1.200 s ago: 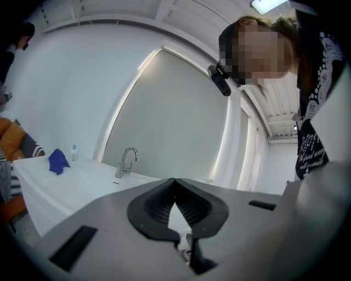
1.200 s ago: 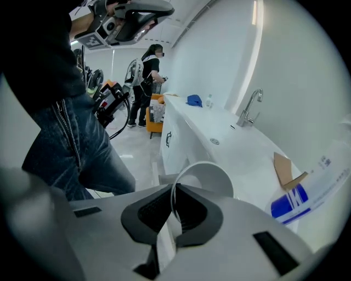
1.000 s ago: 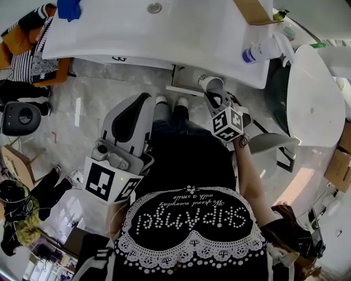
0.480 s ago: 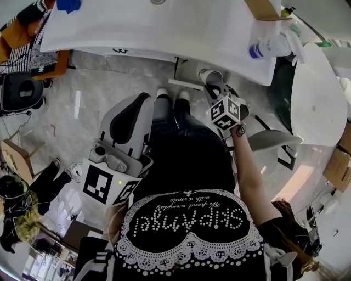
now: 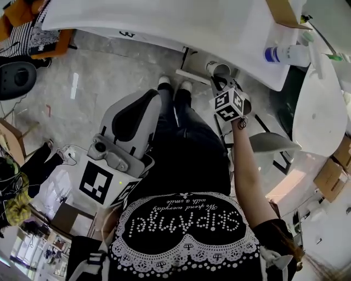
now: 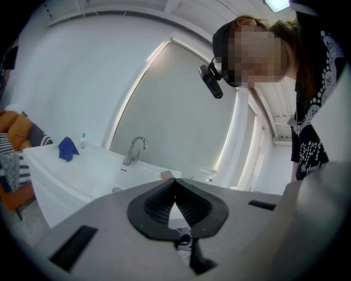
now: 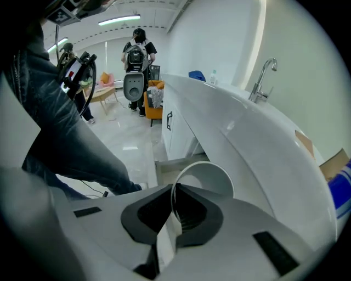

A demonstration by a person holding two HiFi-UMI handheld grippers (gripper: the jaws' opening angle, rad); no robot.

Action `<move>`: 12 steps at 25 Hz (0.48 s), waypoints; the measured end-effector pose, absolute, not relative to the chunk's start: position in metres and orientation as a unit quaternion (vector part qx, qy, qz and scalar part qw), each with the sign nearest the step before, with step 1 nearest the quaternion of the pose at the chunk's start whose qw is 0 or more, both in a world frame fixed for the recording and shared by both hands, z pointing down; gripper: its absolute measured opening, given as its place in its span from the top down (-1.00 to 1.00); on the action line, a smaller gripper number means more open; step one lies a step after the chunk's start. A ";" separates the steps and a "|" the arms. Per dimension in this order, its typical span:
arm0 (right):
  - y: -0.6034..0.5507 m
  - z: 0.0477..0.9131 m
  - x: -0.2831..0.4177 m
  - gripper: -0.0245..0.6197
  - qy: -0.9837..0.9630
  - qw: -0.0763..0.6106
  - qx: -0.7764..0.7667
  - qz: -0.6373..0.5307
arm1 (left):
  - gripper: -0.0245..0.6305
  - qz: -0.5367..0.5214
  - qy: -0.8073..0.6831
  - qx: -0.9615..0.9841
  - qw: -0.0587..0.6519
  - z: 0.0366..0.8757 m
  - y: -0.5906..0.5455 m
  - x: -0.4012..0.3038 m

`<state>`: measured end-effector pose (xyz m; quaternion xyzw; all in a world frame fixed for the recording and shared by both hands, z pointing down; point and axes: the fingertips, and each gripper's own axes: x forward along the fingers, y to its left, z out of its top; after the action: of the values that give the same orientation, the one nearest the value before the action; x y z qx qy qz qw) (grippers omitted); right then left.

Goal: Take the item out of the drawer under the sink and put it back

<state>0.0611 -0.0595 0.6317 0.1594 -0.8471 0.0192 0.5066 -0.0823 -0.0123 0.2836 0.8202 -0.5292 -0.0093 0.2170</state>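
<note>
A white paper cup (image 5: 218,68) hangs just below the front edge of the white sink counter (image 5: 164,24). My right gripper (image 5: 222,82) is shut on its rim and points steeply down. In the right gripper view the cup (image 7: 207,176) has its wall pinched between the black pads of the right gripper (image 7: 174,204), with an open gap in the white cabinet (image 7: 174,160) behind it. My left gripper (image 5: 149,96) is held over the person's legs, away from the counter. Its jaws (image 6: 175,184) meet at the tips with nothing between them.
A faucet (image 6: 134,149) and a blue cloth (image 6: 67,148) are on the counter. A blue-labelled bottle (image 5: 288,55) and a cardboard box (image 5: 285,12) sit at its right end. A round white table (image 5: 315,104) stands to the right. Another person (image 7: 137,57) stands far back.
My right gripper has sunk lower with the cup, closer to the cabinet front under the counter. The left gripper has dropped slightly and stays shut.
</note>
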 end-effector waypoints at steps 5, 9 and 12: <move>-0.069 0.646 0.062 0.85 -0.838 0.520 0.161 0.026 | 0.92 -0.005 -0.532 0.815 0.229 0.290 -0.012 -0.086; -0.074 0.655 0.058 0.85 -0.832 0.528 0.164 0.039 | 0.92 -0.004 -0.538 0.808 0.239 0.292 -0.011 -0.093; -0.079 0.664 0.056 0.85 -0.829 0.532 0.166 0.048 | 0.92 -0.005 -0.540 0.806 0.242 0.294 -0.012 -0.096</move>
<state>0.0563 -0.0791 0.6635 0.1662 -0.8287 0.0485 0.5322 -0.0961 -0.0116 0.2937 0.8058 -0.5404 -0.0049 0.2422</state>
